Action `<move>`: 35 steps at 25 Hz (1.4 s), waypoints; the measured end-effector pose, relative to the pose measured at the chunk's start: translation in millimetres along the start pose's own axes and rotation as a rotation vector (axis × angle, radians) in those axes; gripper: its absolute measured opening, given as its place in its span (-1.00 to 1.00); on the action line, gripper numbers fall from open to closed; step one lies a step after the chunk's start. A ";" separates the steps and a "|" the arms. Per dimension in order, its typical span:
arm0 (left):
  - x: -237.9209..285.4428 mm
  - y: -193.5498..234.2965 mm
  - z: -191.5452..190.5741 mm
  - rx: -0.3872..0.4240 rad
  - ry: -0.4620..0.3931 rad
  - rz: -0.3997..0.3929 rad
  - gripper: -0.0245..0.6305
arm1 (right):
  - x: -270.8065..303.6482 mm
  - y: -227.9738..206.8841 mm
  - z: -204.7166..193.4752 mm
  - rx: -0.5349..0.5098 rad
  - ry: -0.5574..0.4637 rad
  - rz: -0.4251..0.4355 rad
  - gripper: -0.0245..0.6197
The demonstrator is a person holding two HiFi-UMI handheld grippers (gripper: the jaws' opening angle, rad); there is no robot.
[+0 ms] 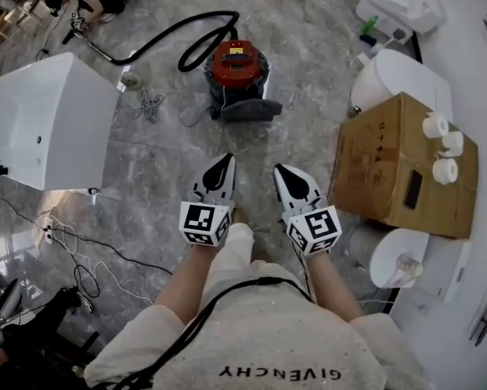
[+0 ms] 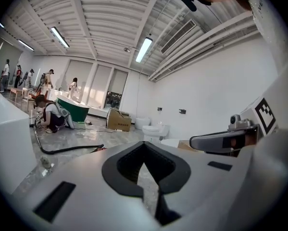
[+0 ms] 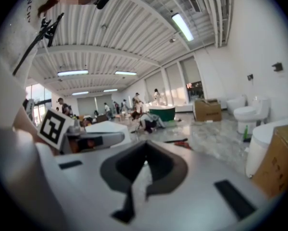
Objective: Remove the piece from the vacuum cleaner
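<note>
I find both tools empty: the left gripper (image 1: 224,166) and the right gripper (image 1: 282,173) each have their jaws pressed together on nothing. They are held side by side and pointed toward the far floor, which I judge an approach posture rather than a grasp. The red canister vacuum cleaner (image 1: 236,70) stands on the marble floor well ahead of both tips, between the white tub (image 1: 48,120) at left and the cardboard box (image 1: 389,165) at right, its black hose (image 1: 166,37) looping off far left. Which piece comes off I cannot make out at this range, possibly the hose fitting.
</note>
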State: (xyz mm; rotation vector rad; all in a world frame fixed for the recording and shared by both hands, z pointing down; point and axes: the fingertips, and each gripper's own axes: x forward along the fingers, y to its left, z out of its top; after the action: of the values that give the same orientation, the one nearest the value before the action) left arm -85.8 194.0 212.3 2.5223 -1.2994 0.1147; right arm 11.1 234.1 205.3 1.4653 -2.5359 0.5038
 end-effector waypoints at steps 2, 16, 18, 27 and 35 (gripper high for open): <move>6.5 11.2 0.2 -0.005 0.004 0.000 -0.86 | 10.0 -4.4 2.2 0.001 0.001 -0.007 -0.88; 43.4 38.6 -7.4 -0.037 0.025 0.015 -0.86 | 55.7 -28.5 0.3 -0.009 0.055 0.045 -0.88; 51.3 44.0 -8.9 -0.043 0.038 0.030 -0.86 | 65.3 -35.4 -1.4 -0.001 0.067 0.060 -0.88; 102.0 71.5 -9.7 -0.065 0.075 0.075 -0.86 | 114.2 -77.4 5.1 -0.006 0.112 0.112 -0.88; 149.9 87.0 -13.4 -0.081 0.108 0.089 -0.86 | 144.8 -114.0 0.8 -0.004 0.176 0.146 -0.88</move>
State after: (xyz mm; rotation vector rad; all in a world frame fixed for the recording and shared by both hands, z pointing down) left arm -67.0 33.3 275.8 2.3569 -1.3454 0.2106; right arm 36.8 64.5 272.7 1.1826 -2.5127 0.6191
